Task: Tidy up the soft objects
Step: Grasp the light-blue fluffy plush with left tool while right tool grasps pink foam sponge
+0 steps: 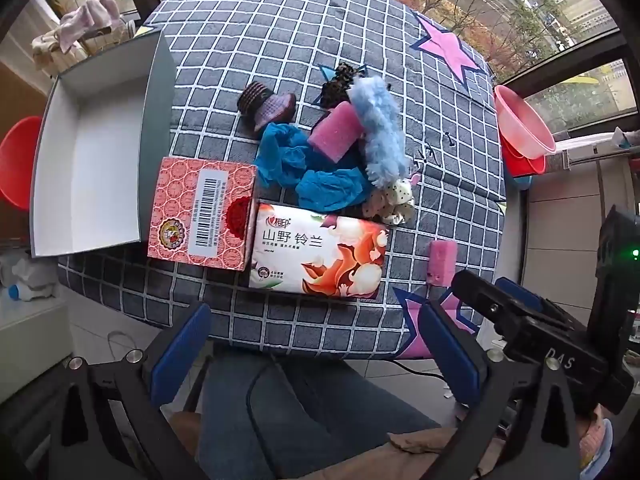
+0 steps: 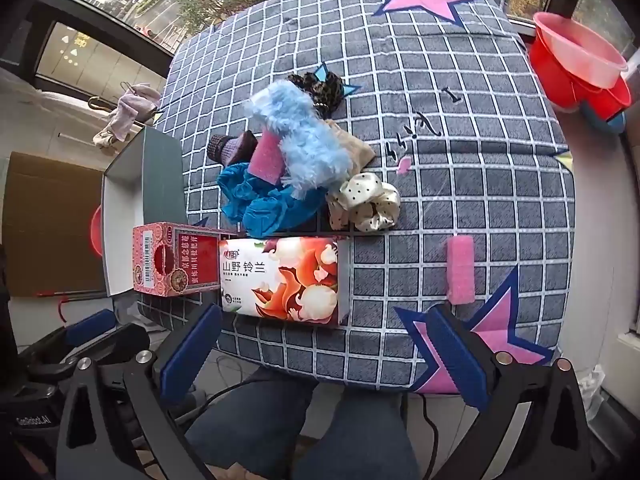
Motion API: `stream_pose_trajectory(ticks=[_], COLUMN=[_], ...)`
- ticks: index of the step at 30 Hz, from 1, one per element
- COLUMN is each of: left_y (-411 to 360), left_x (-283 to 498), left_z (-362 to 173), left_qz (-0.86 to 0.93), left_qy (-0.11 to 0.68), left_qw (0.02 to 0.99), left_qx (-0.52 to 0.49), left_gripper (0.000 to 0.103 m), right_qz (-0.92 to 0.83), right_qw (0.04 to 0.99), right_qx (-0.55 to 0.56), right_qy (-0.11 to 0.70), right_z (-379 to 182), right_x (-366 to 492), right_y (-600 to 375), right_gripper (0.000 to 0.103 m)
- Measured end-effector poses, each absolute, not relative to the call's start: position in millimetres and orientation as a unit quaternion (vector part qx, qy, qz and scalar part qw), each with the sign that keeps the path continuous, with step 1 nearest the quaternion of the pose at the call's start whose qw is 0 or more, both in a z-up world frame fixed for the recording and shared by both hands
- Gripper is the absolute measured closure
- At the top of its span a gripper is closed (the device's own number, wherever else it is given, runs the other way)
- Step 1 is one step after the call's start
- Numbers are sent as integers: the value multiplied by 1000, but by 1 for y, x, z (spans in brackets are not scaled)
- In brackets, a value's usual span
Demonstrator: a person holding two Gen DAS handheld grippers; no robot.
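Two grippers hang over the near edge of a table covered in a grey checked cloth with pink stars (image 1: pixel 280 32), both pointing steeply down. The left gripper (image 1: pixel 316 354) has its blue-padded fingers (image 1: pixel 180 354) spread wide with nothing between them; the right gripper (image 2: pixel 326 356) is likewise wide apart and empty.

Mid-table lies a heap of soft things: a fluffy light-blue plush strip (image 1: pixel 378 128) draped over a pink foam block (image 1: pixel 336 132), crumpled blue plastic gloves (image 1: pixel 316 172) on the near side of it, a brown and lilac knitted sock roll (image 1: pixel 266 106) to the far left, a leopard-print scrunchie (image 1: pixel 340 84) at the far side, and a cream polka-dot satin scrunchie (image 2: pixel 364 204) to the right. A second, smaller pink foam piece (image 2: pixel 461 270) lies apart at the near right.

Near the front edge sit a red patterned carton with a barcode (image 1: pixel 204 212) and, touching it on the right, a floral soft tissue pack (image 1: pixel 318 254). An open white-lined box (image 1: pixel 96 148) stands at the left edge, empty inside. Stacked pink and red plastic basins (image 2: pixel 580 68) sit beyond the far right corner.
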State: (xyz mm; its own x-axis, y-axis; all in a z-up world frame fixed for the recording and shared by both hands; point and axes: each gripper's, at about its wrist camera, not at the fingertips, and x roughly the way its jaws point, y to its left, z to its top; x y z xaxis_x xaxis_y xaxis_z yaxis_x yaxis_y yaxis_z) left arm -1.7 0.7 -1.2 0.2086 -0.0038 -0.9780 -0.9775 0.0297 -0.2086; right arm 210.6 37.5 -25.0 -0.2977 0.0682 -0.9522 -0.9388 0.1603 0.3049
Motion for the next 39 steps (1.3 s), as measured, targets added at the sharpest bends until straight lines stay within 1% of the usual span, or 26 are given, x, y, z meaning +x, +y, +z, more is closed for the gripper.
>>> stream_pose_trajectory(ticks=[7, 13, 17, 21, 26, 31, 36, 38, 39], left_y=[13, 49, 72, 88, 100, 109, 121, 124, 126], left_x=[-6, -4, 14, 49, 81, 98, 105, 111, 114], left_z=[-9, -17, -23, -39, -66, -80, -99, -105, -107], left_qz=[420, 406, 386, 372, 367, 387, 430, 442, 449], left_qy=[459, 472, 485, 509, 531, 524, 517, 517, 518], left_qw=[568, 576, 593, 605, 591, 583, 548, 541, 538], left_qx=[-539, -530, -515, -486, -484, -486, -497, -494, -490], left_gripper=[0, 0, 0, 0, 0, 0, 0, 3, 7], right_qz=[507, 471, 435, 395, 359, 339, 343, 346, 348], right_qw=[490, 513, 539, 564, 582, 587, 588, 589, 588], right_qx=[-350, -330, -302, -287, -281, -294, -321, -334, -339], right_qy=[618, 638, 655, 665, 673, 674, 659, 649, 646], right_z=[-33, -42, -54, -70, -89, -107, -124, -132, -135], right_x=[218, 224, 238, 257, 279, 289, 293, 295, 296], right_y=[39, 38, 36, 24, 7, 0, 8, 13, 16], right_gripper=[0, 0, 0, 0, 0, 0, 0, 0, 0])
